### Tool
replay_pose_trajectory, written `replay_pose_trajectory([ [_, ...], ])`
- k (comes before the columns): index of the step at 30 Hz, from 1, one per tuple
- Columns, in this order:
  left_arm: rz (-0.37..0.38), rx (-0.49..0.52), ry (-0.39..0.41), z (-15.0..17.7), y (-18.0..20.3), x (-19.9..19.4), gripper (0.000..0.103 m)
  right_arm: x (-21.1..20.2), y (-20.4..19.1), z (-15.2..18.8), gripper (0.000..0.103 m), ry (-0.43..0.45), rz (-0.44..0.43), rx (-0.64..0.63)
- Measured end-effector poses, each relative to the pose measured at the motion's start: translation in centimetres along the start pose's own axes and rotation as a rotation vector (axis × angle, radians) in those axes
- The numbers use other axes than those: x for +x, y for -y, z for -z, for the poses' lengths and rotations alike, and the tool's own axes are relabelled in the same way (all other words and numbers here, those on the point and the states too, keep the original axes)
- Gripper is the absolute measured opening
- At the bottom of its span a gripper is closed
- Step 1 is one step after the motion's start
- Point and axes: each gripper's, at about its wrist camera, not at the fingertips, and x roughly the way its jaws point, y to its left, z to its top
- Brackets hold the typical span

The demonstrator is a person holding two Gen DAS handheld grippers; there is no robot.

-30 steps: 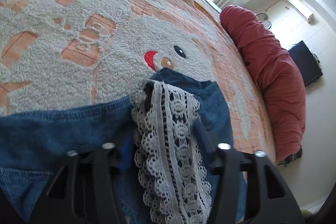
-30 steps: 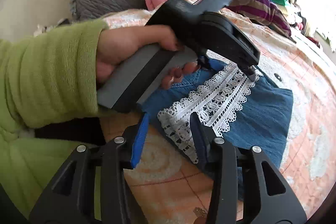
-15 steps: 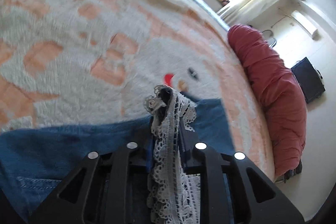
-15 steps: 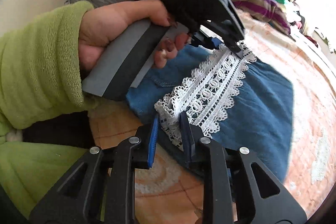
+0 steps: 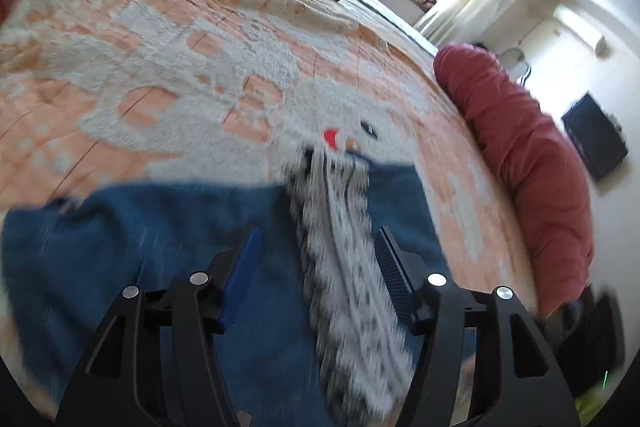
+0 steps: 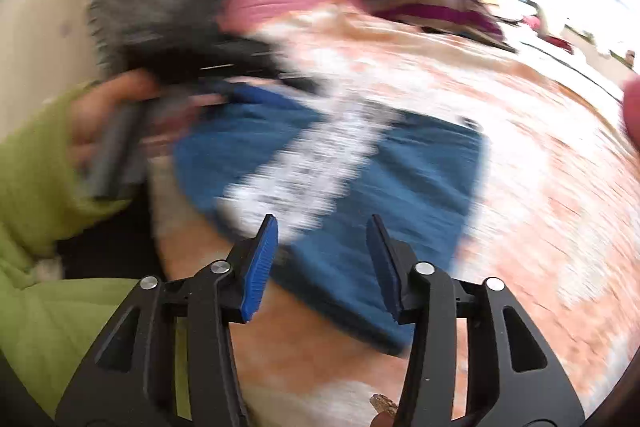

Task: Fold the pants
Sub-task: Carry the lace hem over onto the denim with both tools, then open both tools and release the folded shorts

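Now both tools gape, left tool and right tool, above the pants.

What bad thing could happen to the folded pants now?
Both views are blurred, so the grippers seem to be moving fast. The open left gripper straddles the lace strip; a finger might snag its loops and drag the fold open. The open right gripper hangs over the jeans near their edge and could nudge them askew on the fuzzy blanket.
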Motion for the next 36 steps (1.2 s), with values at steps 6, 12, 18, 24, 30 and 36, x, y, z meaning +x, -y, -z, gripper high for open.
replay_pose_trajectory([
  [6,-0.095,0.085,-0.028,5.2,1.9,-1.3,0.050,-0.4,2.9,1.0,0.043,0.002,0.050,0.066],
  [12,-0.155,0.203,-0.030,7.0,4.3,-1.3,0.035,1.4,1.9,0.3,0.043,-0.024,0.012,0.048],
  [18,-0.209,0.287,-0.115,9.3,4.9,0.0,0.029,2.9,2.8,2.7,0.043,-0.121,0.057,0.051],
  [24,-0.195,0.283,-0.108,9.6,4.6,-0.4,0.031,2.8,4.5,4.3,0.043,-0.119,0.029,0.126],
  [30,-0.188,0.273,-0.103,9.4,4.8,-0.6,0.031,2.6,4.2,4.1,0.044,-0.121,0.047,0.116],
  [36,-0.186,0.271,-0.086,9.6,5.0,-1.5,0.032,1.3,3.8,3.6,0.050,-0.093,0.050,0.113],
])
